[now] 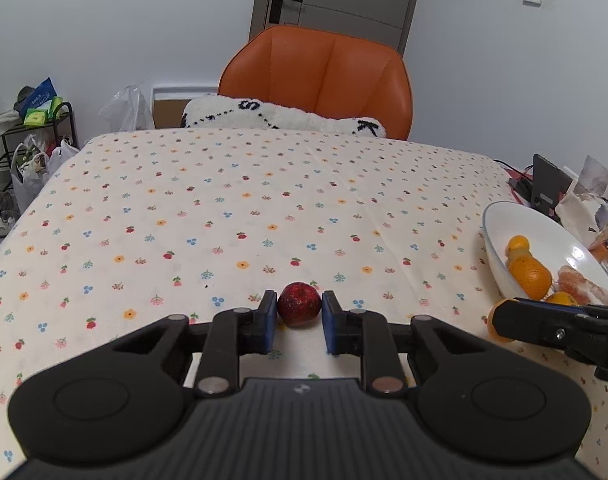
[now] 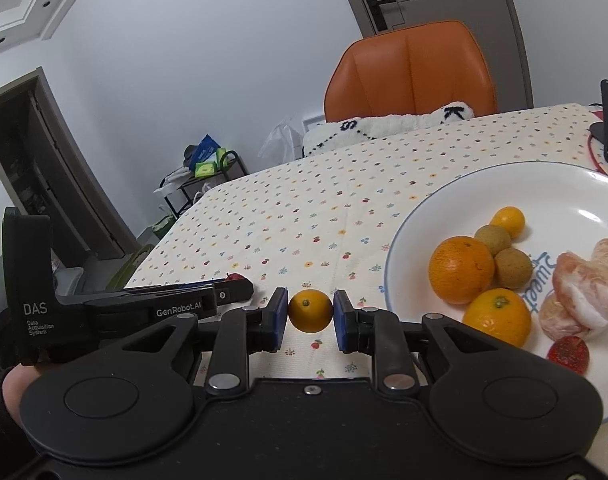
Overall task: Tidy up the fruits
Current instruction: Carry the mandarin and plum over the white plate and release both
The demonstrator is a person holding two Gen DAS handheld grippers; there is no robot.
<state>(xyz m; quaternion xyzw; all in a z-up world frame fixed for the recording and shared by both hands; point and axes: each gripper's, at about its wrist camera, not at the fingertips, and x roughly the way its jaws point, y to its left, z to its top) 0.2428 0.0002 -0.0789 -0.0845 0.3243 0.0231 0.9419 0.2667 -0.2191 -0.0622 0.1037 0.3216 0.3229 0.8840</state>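
Left gripper (image 1: 299,309) clenched on red fruit (image 1: 299,303), right gripper (image 2: 310,312) on small orange (image 2: 310,310).

A cream tablecloth (image 1: 264,200) is dotted with small red, blue and yellow flowers. A dark red fruit (image 1: 299,304) is seen at 6 o'clock, a white plate (image 2: 415,216) with orange fruit (image 2: 461,270) at 3 o'clock, an orange chair (image 1: 319,80) at 12 o'clock.
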